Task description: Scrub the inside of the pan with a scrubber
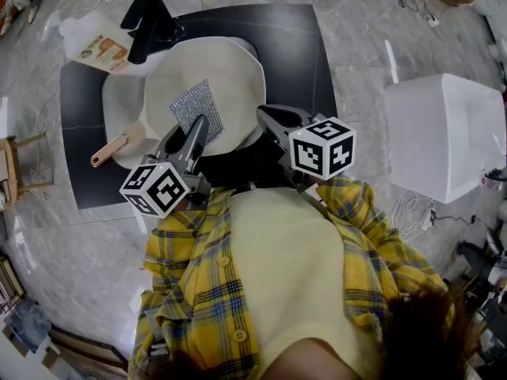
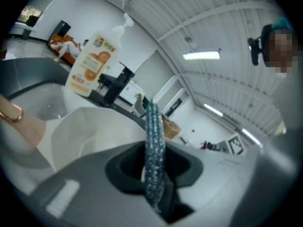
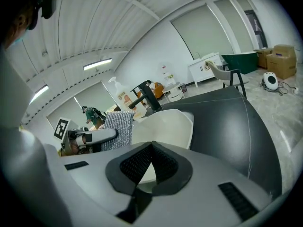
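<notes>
A cream pan (image 1: 226, 74) with a beige, copper-tipped handle (image 1: 111, 150) lies on a dark counter (image 1: 301, 46). My left gripper (image 1: 198, 129) is shut on a silver mesh scrubber (image 1: 196, 108), which is over the pan's near-left inside. In the left gripper view the scrubber (image 2: 154, 145) stands edge-on between the jaws, with the pan (image 2: 90, 136) beyond. My right gripper (image 1: 265, 117) is at the pan's near rim, shut with nothing in it (image 3: 151, 148). The right gripper view shows the scrubber (image 3: 118, 126) and the left gripper (image 3: 94, 136) to its left.
A black faucet (image 1: 146, 22) stands over a round white basin (image 1: 123, 105) left of the pan. An orange-labelled soap bottle (image 1: 103, 50) lies at the counter's far left. A white box (image 1: 444, 133) sits on the floor to the right, and wooden furniture (image 1: 16, 165) at the left edge.
</notes>
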Demonstrator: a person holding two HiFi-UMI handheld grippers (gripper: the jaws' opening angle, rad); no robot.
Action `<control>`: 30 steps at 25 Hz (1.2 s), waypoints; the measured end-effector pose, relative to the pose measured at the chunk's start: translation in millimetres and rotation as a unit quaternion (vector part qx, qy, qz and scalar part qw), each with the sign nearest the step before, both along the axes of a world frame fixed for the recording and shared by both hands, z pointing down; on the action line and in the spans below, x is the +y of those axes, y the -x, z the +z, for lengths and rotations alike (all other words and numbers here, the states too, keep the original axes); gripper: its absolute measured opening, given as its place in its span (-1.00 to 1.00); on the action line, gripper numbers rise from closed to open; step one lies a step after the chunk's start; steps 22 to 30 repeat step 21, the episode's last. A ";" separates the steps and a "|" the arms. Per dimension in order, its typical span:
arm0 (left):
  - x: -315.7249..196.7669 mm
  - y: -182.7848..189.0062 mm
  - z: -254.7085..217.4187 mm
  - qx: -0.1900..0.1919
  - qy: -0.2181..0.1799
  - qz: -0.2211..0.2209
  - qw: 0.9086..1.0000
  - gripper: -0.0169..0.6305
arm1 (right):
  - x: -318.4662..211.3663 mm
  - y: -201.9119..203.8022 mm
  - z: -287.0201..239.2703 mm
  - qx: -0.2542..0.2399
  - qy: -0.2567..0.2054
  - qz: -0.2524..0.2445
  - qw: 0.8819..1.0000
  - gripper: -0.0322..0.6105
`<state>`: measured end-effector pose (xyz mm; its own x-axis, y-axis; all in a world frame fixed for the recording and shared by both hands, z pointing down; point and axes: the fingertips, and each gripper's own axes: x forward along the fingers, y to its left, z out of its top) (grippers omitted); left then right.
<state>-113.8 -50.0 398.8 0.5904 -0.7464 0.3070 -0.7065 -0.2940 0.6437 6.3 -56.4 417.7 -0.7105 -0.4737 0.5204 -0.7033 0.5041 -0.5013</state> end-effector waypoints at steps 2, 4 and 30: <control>0.0 0.8 1.2 -0.003 0.002 -0.003 1.000 -0.67 | -0.6 0.0 0.5 0.000 0.001 0.001 1.000 -0.86; 0.1 1.8 4.4 -0.012 0.006 -0.006 1.000 -0.67 | -1.2 -0.6 0.9 0.000 0.001 0.001 1.000 -0.86; 3.4 -1.8 8.2 -0.039 0.006 -0.007 0.999 -0.67 | -1.2 -3.4 -2.4 0.002 -0.005 0.002 1.000 -0.86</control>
